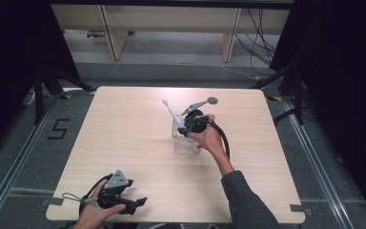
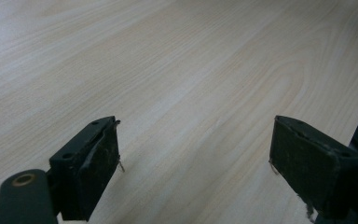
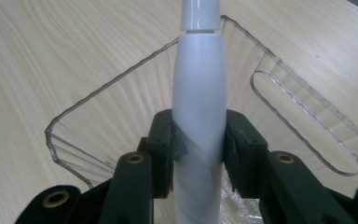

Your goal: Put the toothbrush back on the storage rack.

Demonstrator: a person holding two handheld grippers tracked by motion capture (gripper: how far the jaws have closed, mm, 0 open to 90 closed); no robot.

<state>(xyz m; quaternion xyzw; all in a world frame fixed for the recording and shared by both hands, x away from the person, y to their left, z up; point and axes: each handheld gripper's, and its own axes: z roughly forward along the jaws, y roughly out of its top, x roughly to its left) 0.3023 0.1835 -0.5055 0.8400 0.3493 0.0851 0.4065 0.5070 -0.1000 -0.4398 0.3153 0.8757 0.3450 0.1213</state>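
We held the electric toothbrush [image 3: 199, 93] by its white handle, the right tool [image 3: 199, 144] clenched on it from both sides — a grip low on the thick part, we judged, so the slim neck and brush head could stay free and point up and away. The toothbrush stood tilted over the clear plastic box [image 3: 88, 121], its lower end down inside the box's open top; from above, the head leaned away from the box [image 1: 183, 138] toward the far side of the worktop [image 1: 124, 124]. Whether the base touched the floor of the box we could not tell. The box sat near the middle of the worktop, within easy reach of the right hand [image 1: 210, 138], which was probably why that hand did the work.

The left tool [image 2: 196, 158] lay released — jaws wide apart, nothing between them — resting well apart from the box at the near edge, seemingly kept out of the way.
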